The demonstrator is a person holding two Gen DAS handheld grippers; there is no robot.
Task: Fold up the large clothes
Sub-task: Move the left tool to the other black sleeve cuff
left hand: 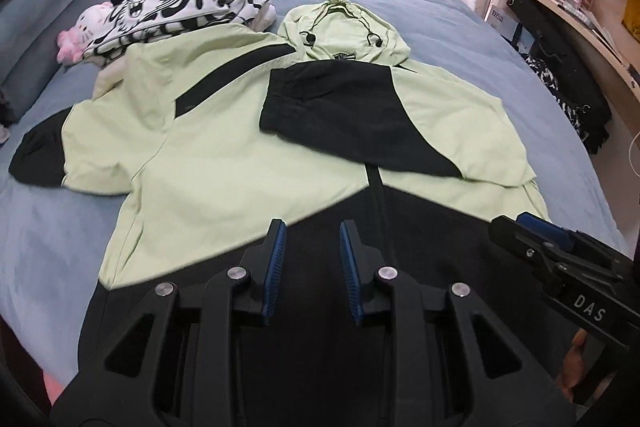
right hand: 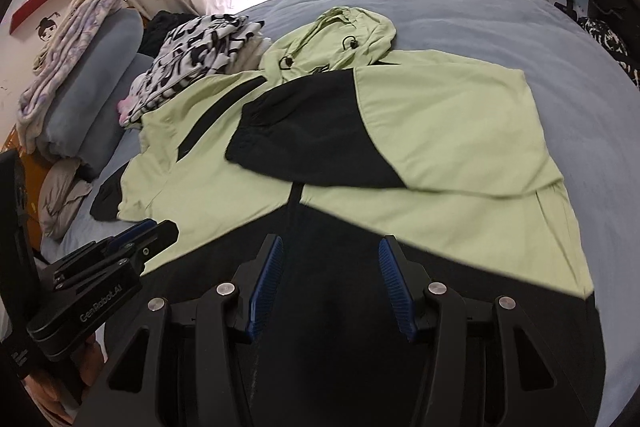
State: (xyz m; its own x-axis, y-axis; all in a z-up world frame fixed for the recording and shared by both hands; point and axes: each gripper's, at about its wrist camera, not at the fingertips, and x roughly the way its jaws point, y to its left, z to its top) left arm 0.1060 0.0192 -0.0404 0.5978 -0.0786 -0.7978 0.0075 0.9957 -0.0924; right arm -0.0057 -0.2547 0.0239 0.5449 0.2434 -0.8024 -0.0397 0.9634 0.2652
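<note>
Jacket (left hand: 224,155) lies spread beneath both empty tongs.

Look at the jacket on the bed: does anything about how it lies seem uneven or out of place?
Yes. The jacket is half folded: one sleeve is laid across the chest, while the other sleeve sticks out sideways onto the bed. The hood is unfolded too.
</note>
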